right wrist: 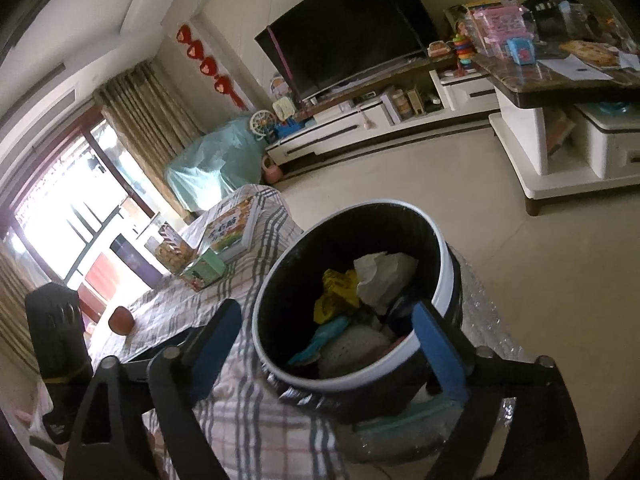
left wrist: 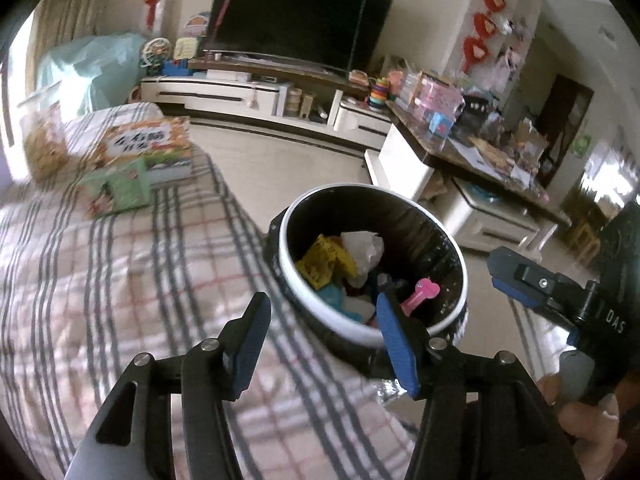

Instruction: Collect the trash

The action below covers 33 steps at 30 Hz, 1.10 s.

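We find the bin (left wrist: pixel 448 312) standing against the edge of the plaid-covered bed (left wrist: pixel 120 280), holding paper (left wrist: pixel 366 248), yellow scrap (left wrist: pixel 320 264) and other trash. Left gripper (left wrist: pixel 324 340) and right gripper (right wrist: pixel 332 344): jaws open, empty, above the bin.

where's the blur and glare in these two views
Left wrist: checked cloth and books smeared, fisheye bends the tv. Right wrist: window blown out at left, bin fairly sharp, edges dark.
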Available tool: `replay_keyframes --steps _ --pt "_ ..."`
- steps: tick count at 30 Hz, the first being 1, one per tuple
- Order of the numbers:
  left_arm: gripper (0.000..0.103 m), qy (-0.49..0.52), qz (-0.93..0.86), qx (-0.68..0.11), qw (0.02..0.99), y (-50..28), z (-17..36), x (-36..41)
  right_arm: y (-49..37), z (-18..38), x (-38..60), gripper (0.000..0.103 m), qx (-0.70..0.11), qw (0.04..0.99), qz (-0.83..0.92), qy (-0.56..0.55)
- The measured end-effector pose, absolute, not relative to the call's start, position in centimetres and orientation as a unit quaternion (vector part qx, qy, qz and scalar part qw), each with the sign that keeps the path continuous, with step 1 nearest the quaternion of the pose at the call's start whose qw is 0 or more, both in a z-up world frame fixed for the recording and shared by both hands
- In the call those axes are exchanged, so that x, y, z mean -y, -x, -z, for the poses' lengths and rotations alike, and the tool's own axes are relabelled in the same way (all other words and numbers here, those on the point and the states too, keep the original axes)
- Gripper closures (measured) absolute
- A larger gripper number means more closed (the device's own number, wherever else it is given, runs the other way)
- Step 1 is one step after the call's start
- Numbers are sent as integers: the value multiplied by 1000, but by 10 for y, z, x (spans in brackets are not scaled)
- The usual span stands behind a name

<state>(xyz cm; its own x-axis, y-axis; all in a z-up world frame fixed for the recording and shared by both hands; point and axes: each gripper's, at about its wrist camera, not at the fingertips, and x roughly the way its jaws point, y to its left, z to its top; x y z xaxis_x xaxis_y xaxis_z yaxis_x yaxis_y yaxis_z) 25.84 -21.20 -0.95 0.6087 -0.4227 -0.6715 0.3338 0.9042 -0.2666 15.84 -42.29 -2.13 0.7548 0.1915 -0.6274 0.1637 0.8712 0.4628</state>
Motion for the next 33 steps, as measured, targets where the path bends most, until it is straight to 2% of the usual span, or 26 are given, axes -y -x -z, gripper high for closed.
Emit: replay_keyframes --steps 6,11,13,20,23,25,28,33 --pt "45 87 200 -374 901 -220 11 177 -130 14 396 7 -335 912 0 -238" --pt "36 93 185 -355 912 -184 10 155 -110 6 368 3 -310 928 8 -205" --pt "28 94 176 -342 918 -169 9 148 -102 4 357 2 -302 934 4 -191" --pt "23 83 144 -299 939 -121 6 133 -82 -7 331 0 -277 952 26 -129" --pt "13 62 117 -269 954 -102 1 132 -72 -17 324 0 -254 960 34 -114" --pt "1 48 91 -242 965 -88 -3 133 -68 -23 319 0 -233 966 47 -98" --pt "1 31 65 -214 974 -71 -3 134 -58 -25 311 0 -194 976 69 -70" --pt "1 25 36 -196 980 -53 3 134 -50 -13 310 0 -182 978 74 -74"
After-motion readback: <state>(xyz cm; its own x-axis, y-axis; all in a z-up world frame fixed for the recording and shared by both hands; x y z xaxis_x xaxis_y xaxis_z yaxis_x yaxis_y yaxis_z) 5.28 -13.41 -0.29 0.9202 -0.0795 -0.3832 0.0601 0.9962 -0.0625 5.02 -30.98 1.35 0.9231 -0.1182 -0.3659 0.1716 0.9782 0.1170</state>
